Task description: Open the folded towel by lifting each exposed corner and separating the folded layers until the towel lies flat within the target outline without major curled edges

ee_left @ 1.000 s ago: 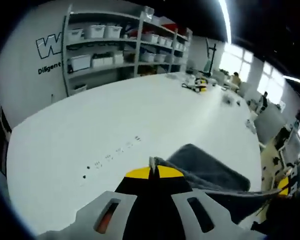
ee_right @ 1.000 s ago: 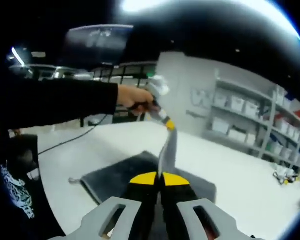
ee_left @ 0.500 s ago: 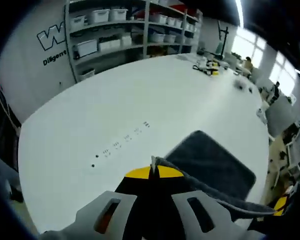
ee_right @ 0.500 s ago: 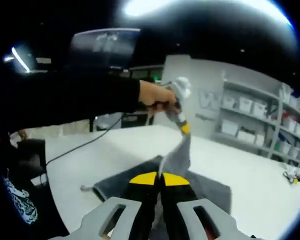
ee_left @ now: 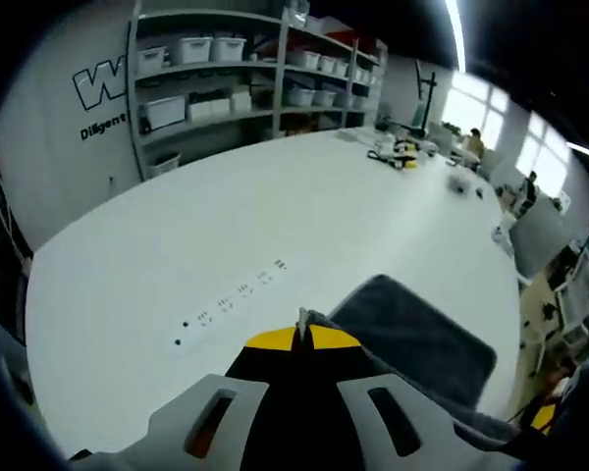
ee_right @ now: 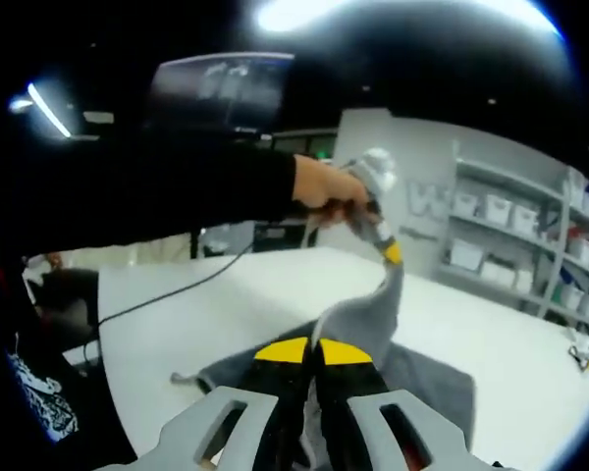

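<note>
A dark grey towel point(ee_left: 412, 339) lies partly on the white table point(ee_left: 226, 226), and one edge of it is lifted and stretched between both grippers. My left gripper point(ee_left: 301, 327) is shut on a corner of that towel, whose edge runs away to the lower right. In the right gripper view my right gripper point(ee_right: 313, 348) is shut on another corner of the towel point(ee_right: 373, 319). The raised cloth climbs from it up to the left gripper point(ee_right: 391, 253), held in a person's hand point(ee_right: 324, 191). The lower layer of the towel stays flat on the table point(ee_right: 226, 309).
Small black marks point(ee_left: 231, 294) dot the table ahead of the left gripper. Shelves with white bins point(ee_left: 226, 88) stand behind the table. Yellow tools point(ee_left: 398, 155) lie at its far end. A black cable point(ee_right: 177, 294) crosses the table, and a dark sleeve point(ee_right: 147, 191) spans the right gripper view.
The left gripper has risen and moved away from the right one, so the lifted towel edge is drawn longer and higher. Both grippers stay shut on the towel.
</note>
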